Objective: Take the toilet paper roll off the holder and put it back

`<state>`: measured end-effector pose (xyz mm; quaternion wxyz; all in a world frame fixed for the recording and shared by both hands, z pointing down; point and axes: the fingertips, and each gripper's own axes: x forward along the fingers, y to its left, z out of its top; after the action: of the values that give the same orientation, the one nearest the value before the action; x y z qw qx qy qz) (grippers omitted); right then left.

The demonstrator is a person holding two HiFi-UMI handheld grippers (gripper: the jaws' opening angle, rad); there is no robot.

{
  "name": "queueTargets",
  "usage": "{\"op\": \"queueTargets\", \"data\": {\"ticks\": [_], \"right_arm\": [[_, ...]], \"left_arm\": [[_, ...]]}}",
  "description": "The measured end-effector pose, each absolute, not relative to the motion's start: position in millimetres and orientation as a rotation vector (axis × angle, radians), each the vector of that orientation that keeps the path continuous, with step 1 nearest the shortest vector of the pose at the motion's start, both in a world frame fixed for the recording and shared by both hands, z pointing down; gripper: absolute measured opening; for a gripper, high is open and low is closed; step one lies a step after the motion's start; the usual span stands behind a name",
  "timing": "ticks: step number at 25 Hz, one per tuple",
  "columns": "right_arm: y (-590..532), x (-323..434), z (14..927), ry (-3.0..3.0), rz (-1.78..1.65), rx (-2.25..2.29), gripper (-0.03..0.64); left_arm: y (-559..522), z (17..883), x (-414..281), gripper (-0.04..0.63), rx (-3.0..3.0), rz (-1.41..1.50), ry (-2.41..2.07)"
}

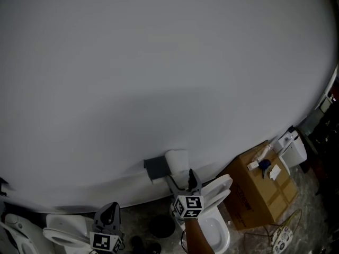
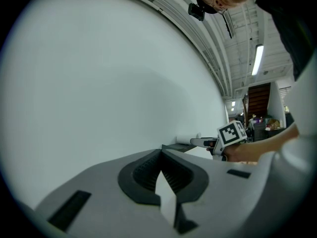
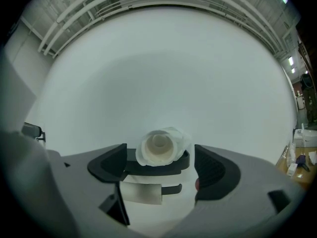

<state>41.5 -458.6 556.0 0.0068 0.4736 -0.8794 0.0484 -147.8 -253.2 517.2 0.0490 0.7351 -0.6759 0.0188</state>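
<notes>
1. head view, far left: our left gripper (image 1: 109, 208) sits low, just above a white toilet (image 1: 66, 230). its jaws are closed tip to tip with nothing between them. we think it is parked there because the job only needs one gripper at the roll.
2. next along, the dark holder (image 1: 154, 167) is fixed to the white wall (image 1: 159, 62). the toilet paper roll (image 1: 176, 160) rests on it, so we judge that the roll has not yet been taken off.
3. our right gripper (image 1: 183, 181) is just in front of the roll and points level at the wall.
   - in the right gripper view the roll faces us end-on, with its cardboard core showing.
   - the jaws stand wide apart, one on each side of the roll.
   - there is a gap on both sides, so the pads press on nothing and the gripper holds nothing.
   - we read this as lining up to pinch the roll across its width, which is why the gripper comes in level and centred on the core.
4. the paper looks loose and a little rumpled. we expect a soft squeeze will be enough, and too hard a one could crush the roll. how it slides free of the holder we cannot tell from here.
5. further right stands a second toilet (image 1: 217, 216) with its lid raised, then a cardboard box (image 1: 262, 187). both are well apart from the roll and play no part in the task.
</notes>
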Motion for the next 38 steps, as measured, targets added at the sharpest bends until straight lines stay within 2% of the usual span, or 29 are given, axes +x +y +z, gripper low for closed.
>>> {"op": "queueTargets", "data": {"ticks": [17, 27, 38], "right_arm": [[-460.5, 38.6, 559.1, -2.728, 0.117, 1.461, 0.229], [-457.3, 36.2, 554.0, -2.73, 0.096, 1.436, 0.215], [-447.0, 36.3, 499.2, -2.805, -0.011, 1.461, 0.215]], "left_arm": [[-251.7, 518.8, -148.9, 0.002, 2.229, 0.059, -2.063], [-251.0, 520.2, -149.6, 0.002, 2.232, 0.05, -2.065], [-250.3, 519.9, -149.8, 0.003, 2.245, 0.042, -2.059]]}}
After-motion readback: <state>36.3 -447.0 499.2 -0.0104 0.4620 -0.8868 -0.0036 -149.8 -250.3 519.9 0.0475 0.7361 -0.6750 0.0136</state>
